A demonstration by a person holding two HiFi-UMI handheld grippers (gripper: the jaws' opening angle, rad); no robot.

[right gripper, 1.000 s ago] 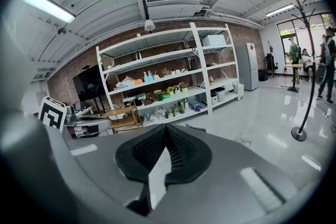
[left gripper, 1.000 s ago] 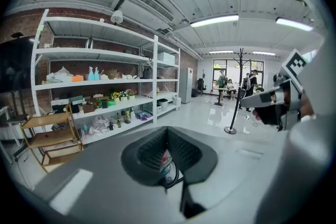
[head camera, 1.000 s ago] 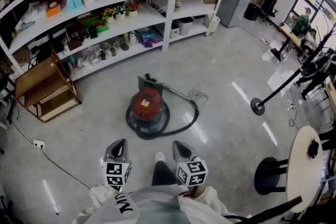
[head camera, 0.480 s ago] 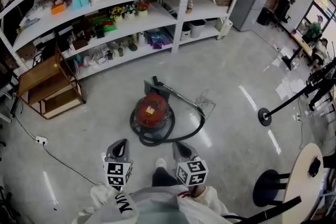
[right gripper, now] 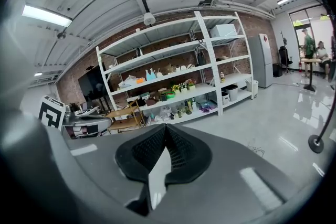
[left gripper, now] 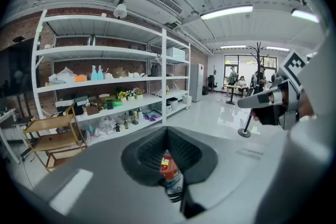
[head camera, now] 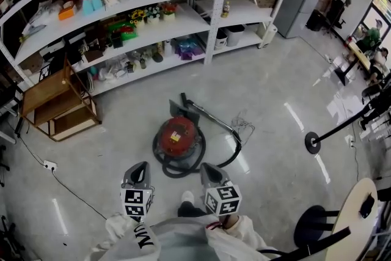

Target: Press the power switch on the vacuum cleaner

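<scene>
Head view shows the red vacuum cleaner on the floor, in front of both tools and a bit below them, well apart from their tips. The left gripper and the right gripper are held side by side, pointing toward it. In the left gripper view the two jaws are pressed together at the tip with nothing held, and the vacuum shows far off through the little gap lower down. In the right gripper view the jaws are also together and empty, with only bare floor in the gap. I cannot make out the power switch from here, so I think a push could land on the wrong spot of the round red top. The black hose loops on the floor around the vacuum, between it and the tools, and I think a foot could catch in it on the way in. A hard poke might also make the vacuum slide away.
</scene>
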